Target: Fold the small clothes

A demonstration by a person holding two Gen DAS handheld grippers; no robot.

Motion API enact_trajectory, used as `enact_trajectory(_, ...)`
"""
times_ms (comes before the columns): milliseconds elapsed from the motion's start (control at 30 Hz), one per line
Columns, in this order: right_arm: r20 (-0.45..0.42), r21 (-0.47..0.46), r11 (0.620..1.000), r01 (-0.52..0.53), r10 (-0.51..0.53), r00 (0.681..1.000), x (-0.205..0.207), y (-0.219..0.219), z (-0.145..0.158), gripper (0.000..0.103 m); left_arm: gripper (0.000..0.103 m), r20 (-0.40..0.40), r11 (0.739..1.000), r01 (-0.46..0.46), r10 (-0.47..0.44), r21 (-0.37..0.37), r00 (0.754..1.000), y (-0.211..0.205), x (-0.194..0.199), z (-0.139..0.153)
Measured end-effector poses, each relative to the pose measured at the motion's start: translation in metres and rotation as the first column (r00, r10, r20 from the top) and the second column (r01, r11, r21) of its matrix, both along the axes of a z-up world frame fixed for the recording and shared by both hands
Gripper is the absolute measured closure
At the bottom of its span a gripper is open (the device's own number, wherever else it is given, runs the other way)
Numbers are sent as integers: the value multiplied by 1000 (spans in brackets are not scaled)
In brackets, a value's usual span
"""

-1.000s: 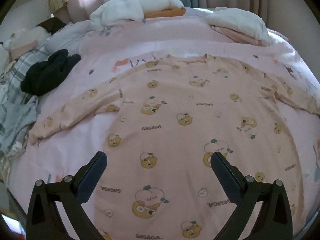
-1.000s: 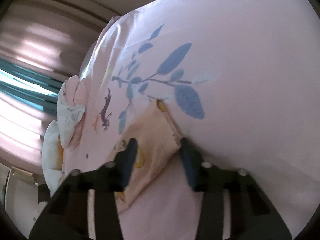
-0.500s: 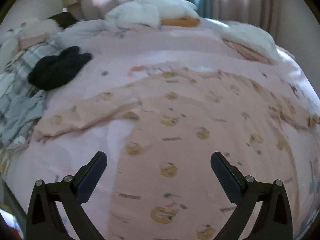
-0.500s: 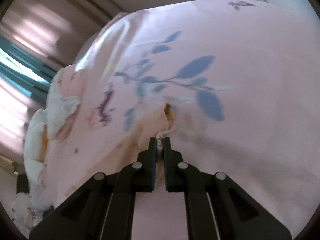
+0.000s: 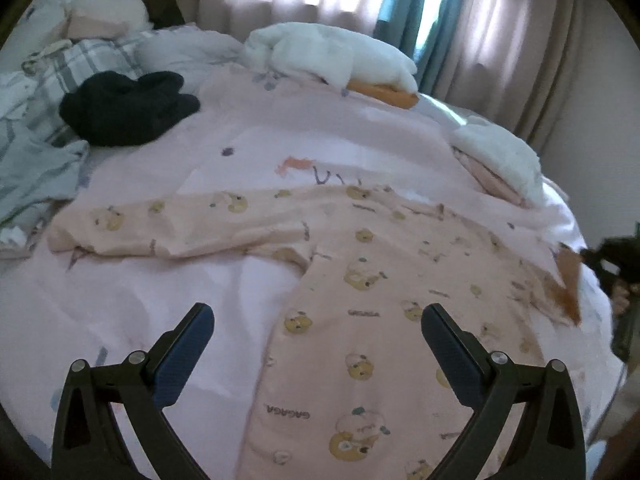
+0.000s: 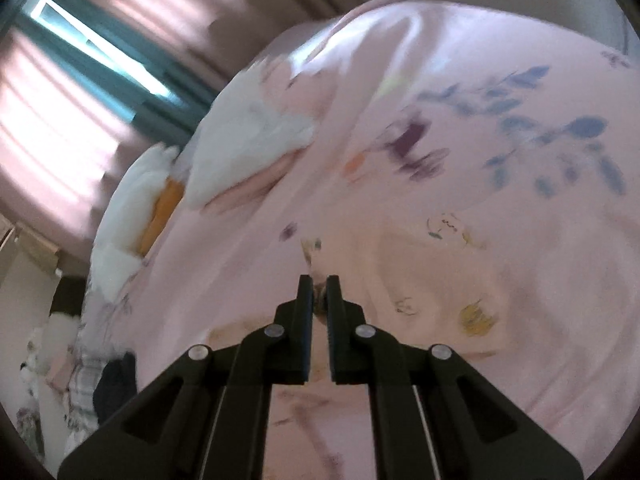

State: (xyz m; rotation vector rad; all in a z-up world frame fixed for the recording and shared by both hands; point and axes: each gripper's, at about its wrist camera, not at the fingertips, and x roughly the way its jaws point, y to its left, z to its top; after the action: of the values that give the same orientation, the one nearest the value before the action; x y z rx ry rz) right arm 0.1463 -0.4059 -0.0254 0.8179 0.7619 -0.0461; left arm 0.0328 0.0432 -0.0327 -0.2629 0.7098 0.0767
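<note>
A: Pajama top (image 5: 384, 280), peach with bear prints, lies spread on the pink bedsheet (image 5: 168, 304). 1 sleeve (image 5: 160, 224) stretches flat toward the left; the other sleeve's cuff is lifted at the right edge of the left wrist view.

B: Right gripper (image 6: 319, 280)?

A: Clenched on that cuff, fabric pinched between the pads. 1 second ago its jaws stood apart around the sleeve end on the sheet; half a second ago they had already closed. Now the cuff is off the sheet and the blue leaf print (image 6: 560, 136) sits farther away, upper right.

B: Left gripper (image 5: 318, 336)?

A: Released, jaws wide, nothing between them, hovering over the sheet and the shirt's side edge. Earlier the shirt body filled its view; now the view has shifted left and bare sheet shows under the left finger.

B: Surroundings?

A: Black garment (image 5: 128, 108) upper left beside plaid bedding (image 5: 60, 72); 2 white folded stacks (image 5: 332, 56) by the curtains (image 5: 500, 28).
</note>
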Motion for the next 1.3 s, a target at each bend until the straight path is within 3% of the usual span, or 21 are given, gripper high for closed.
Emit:
enact_trajectory(167, 11, -44, 994, -105, 105, 994, 17, 75, 7, 96, 0, -19, 999, -31, 30, -29, 999, 16, -5, 2)
enact_trajectory(333, -26, -81, 978, -190, 189, 982, 36, 143, -1, 96, 0, 26, 984, -73, 79, -165, 997, 48, -19, -1)
enact_trajectory(400, -57, -143, 964, -222, 216, 975, 41, 164, -4, 96, 0, -48, 990, -85, 80, -114, 996, 53, -12, -6)
enact_trajectory(467, -79, -245, 947, -207, 193, 978, 41, 170, -5, 93, 0, -67, 997, -60, 57, -49, 996, 53, -8, -7)
enact_trajectory(500, -95, -298, 934, -198, 177, 980, 40, 166, -8, 88, 0, -53, 997, -67, 65, -34, 996, 55, -10, -6)
enact_trajectory(567, -151, -362, 907, -214, 170, 974, 41, 156, -16, 63, 0, -41, 993, -101, 99, -56, 994, 60, -14, -7)
enact_trajectory(600, -179, -397, 894, -206, 145, 973, 41, 151, -18, 44, 0, -40, 991, -105, 102, -80, 994, 61, -14, -8)
enact_trajectory(633, -194, -435, 880, -192, 116, 974, 40, 144, -21, 35, 0, -41, 989, -97, 93, -108, 995, 62, -14, -8)
enact_trajectory(733, -205, -506, 846, -167, 71, 976, 41, 128, -30, 36, 0, -58, 987, -45, 37, -152, 998, 59, -9, -14)
enact_trajectory(833, -325, -467, 853, -232, 79, 942, 54, 120, -56, 37, 0, -98, 991, -47, 35, -123, 995, 50, -3, -18)
enact_trajectory(933, -367, -493, 841, -223, 32, 930, 59, 116, -81, 40, 0, -106, 992, -15, 1, -126, 994, 41, 3, -23)
enact_trajectory(967, -374, -506, 836, -212, 9, 927, 60, 114, -88, 44, 0, -104, 992, -5, -8, -126, 995, 38, 4, -25)
enact_trajectory(1033, -344, -513, 834, -203, 17, 939, 59, 113, -90, 64, 0, -98, 995, 7, -17, -104, 995, 34, 5, -27)
enact_trajectory(1100, -325, -519, 835, -180, 2, 946, 58, 108, -86, 76, 0, -112, 997, 56, -61, -47, 992, 25, 13, -36)
enact_trajectory(1200, -314, -466, 871, -155, 1, 949, 57, 98, -78, 84, 0, -136, 999, 50, -50, 1, 989, 24, 27, -49)
enact_trajectory(1267, -289, -432, 890, -144, 14, 957, 58, 91, -69, 86, 0, -95, 997, 43, -48, -62, 994, 31, 35, -51)
enact_trajectory(1300, -283, -414, 900, -139, 18, 959, 58, 88, -67, 86, 0, -85, 988, 65, -77, -143, 993, 38, 44, -55)
